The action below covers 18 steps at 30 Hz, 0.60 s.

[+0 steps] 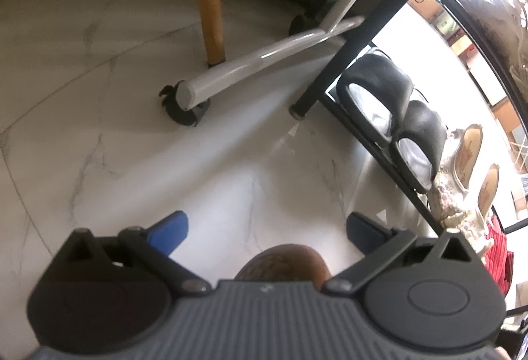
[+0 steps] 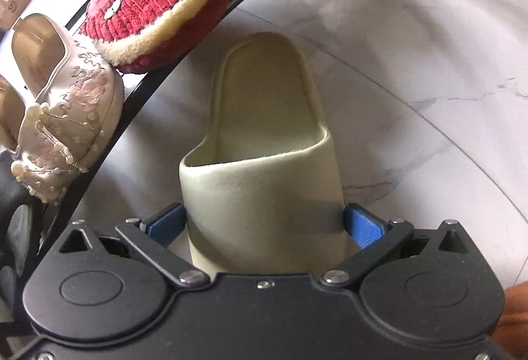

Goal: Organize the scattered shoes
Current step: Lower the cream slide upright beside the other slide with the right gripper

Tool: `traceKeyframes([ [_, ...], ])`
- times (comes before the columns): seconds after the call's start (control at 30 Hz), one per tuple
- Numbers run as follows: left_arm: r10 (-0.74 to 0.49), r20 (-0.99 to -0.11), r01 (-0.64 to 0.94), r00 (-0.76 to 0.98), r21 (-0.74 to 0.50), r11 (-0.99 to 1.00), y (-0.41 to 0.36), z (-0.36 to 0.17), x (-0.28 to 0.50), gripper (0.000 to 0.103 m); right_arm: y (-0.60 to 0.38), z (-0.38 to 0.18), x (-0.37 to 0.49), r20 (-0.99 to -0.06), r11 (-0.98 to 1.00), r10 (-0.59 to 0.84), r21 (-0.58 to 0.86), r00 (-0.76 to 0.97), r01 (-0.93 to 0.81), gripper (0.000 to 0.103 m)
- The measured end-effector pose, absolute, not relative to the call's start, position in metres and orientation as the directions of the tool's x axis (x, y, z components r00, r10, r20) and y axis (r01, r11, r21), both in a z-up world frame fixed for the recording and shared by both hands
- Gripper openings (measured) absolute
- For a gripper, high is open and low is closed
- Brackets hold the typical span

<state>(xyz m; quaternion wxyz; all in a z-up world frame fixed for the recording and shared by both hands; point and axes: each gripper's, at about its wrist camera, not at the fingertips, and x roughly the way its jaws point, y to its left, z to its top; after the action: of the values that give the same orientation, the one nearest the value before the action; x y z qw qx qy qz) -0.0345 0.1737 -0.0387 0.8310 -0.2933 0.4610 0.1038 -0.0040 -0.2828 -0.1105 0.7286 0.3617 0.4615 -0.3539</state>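
Because the pale slide [image 2: 260, 142] belongs on the shoe rack [image 2: 138, 102] to its left, the right hand-held gripper [image 2: 264, 224] clamps its toe band above the floor, while the left hand-held gripper [image 1: 267, 229] hangs wide and empty.

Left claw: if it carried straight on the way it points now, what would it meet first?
Most likely bare marble floor. The left claw is open and empty, and nothing lies between its fingers. Further along stands the grey caster leg, though depth is hard to judge through the fisheye.
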Motion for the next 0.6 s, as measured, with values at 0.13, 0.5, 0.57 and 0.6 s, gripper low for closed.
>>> traceKeyframes([
  [0.13, -0.102, -0.825, -0.437, 0.555, -0.394, 0.809, 0.173, -0.038, -0.035, 0.102, -0.282, -0.108, -0.007, -0.924, 0.512, -0.195, 0.191, 0.329, 0.838, 0.103],
  [0.5, -0.088, -0.827, -0.439, 0.556, -0.381, 0.814, 0.171, -0.037, -0.035, 0.102, -0.301, -0.106, -0.013, -0.935, 0.709, -0.06, 0.206, 0.349, 0.675, 0.103],
  [0.57, -0.088, -0.824, -0.431, 0.559, -0.38, 0.819, 0.171, -0.037, -0.035, 0.102, -0.303, -0.104, -0.014, -0.942, 0.74, -0.037, 0.198, 0.334, 0.642, 0.103],
  [0.6, -0.088, -0.825, -0.433, 0.559, -0.38, 0.817, 0.171, -0.037, -0.035, 0.102, -0.304, -0.103, -0.015, -0.945, 0.762, -0.03, 0.189, 0.326, 0.619, 0.103],
])
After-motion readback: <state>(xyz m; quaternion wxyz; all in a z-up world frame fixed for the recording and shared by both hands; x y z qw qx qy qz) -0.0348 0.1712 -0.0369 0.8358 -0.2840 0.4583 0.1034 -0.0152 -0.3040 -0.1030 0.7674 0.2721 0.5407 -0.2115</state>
